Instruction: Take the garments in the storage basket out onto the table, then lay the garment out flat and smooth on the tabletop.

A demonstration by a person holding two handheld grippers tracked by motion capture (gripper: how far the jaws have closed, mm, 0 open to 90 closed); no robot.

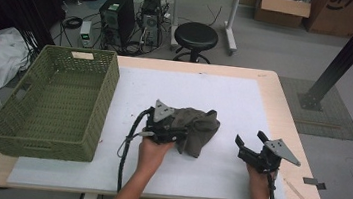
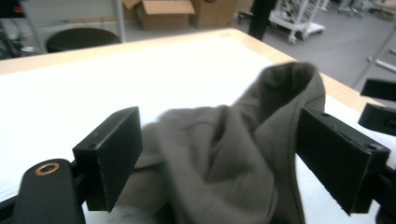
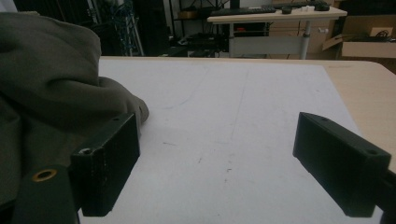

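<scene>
A crumpled grey-brown cloth [image 1: 202,128] lies on the white mat [image 1: 186,83] near the table's middle. My left gripper [image 1: 180,131] is low over the cloth's left side, held by a hand from below. In the left gripper view its jaws stand wide apart and the bunched cloth [image 2: 280,93] lies between them. My right gripper [image 1: 249,138] hovers to the right of the cloth, a short gap away, and is open. In the right gripper view nothing sits between its jaws [image 3: 217,163], and the cloth [image 3: 46,79] bulks at the left.
A green woven basket [image 1: 59,141] stands at the table's left end, with nothing in it. The mat stretches bare toward the far edge. Beyond the table are a black stool [image 1: 196,36] and computer towers on the floor.
</scene>
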